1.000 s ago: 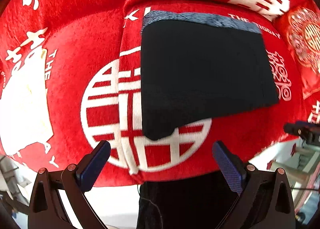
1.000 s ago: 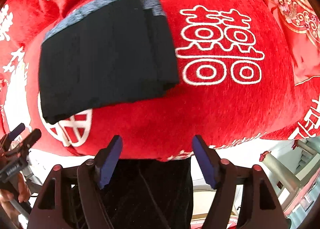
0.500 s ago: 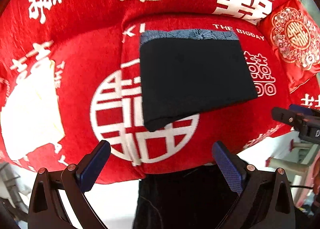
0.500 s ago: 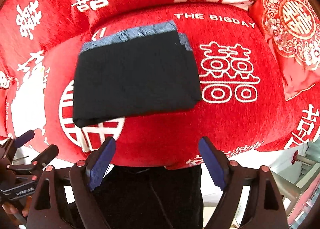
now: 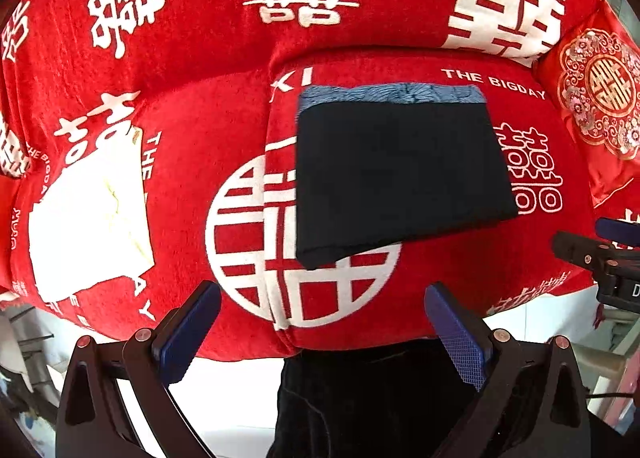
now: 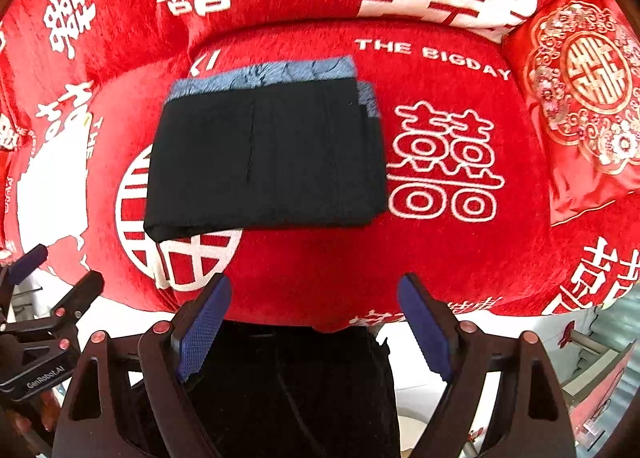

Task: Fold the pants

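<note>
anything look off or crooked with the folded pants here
Mostly tidy. The folded pants lie flat on the red sofa cover, but the layers are not flush: at the far right corner a lower layer's blue-grey waistband pokes out past the top one.

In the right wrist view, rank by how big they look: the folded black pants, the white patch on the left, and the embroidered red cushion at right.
1. folded black pants
2. and 3. embroidered red cushion and white patch: both cut off by the frame edge, too close to rank.
</note>
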